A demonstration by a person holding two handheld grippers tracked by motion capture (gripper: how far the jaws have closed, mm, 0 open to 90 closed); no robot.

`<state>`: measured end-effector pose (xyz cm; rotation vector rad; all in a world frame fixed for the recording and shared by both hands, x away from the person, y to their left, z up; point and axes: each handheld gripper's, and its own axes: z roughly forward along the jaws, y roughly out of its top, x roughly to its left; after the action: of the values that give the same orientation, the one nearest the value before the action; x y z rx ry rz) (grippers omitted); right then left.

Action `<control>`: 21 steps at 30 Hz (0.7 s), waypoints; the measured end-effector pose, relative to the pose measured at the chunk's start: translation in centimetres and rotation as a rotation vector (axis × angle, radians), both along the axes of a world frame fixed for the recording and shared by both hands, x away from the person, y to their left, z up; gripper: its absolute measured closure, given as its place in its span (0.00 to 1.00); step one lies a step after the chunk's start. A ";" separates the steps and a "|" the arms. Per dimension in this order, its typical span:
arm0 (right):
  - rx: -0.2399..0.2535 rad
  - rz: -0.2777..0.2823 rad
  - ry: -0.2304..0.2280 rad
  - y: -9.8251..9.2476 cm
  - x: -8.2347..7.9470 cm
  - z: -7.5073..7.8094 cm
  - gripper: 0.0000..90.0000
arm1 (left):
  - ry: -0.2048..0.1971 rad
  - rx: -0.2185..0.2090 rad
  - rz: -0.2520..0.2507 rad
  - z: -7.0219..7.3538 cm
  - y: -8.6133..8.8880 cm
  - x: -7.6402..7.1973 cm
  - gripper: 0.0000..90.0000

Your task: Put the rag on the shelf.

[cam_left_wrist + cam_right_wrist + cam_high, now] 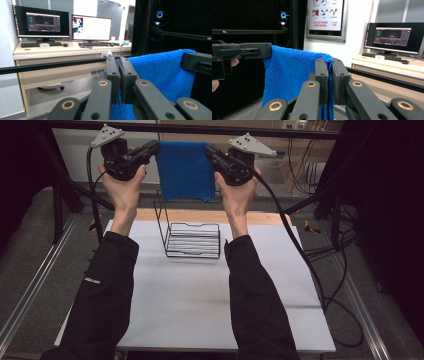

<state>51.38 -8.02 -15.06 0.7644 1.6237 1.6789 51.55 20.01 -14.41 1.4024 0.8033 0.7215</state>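
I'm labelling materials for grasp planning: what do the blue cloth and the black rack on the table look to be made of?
Blue cloth: soft looped pile, matte, hanging limp between both grippers, so probably microfibre or terry towel. Black rack: thin bent rods with a smooth dark coat, so likely coated metal wire, though plastic can't be ruled out.

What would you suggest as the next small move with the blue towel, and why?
Probably lower both hands together toward the wire rack. The left gripper and right gripper each pinch a top corner of the blue towel, which hangs spread and raised behind the rack's tall bar, so a level descent could drape it there.
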 end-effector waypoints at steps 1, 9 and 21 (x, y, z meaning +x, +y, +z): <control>-0.005 -0.004 -0.004 0.0 0.2 -0.1 0.94 | -0.005 0.007 0.003 -0.1 -0.1 0.1 0.97; -0.048 -0.016 0.015 0.4 1.1 -1.1 0.94 | 0.012 0.035 0.011 -1.6 0.0 0.9 0.97; -0.053 -0.004 0.072 -0.1 0.7 -4.0 0.94 | 0.046 0.085 -0.023 -4.4 -0.2 0.6 0.97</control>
<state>52.08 -8.16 -19.01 0.8102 1.7077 1.6159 52.13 19.81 -18.82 1.5070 0.7988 0.7156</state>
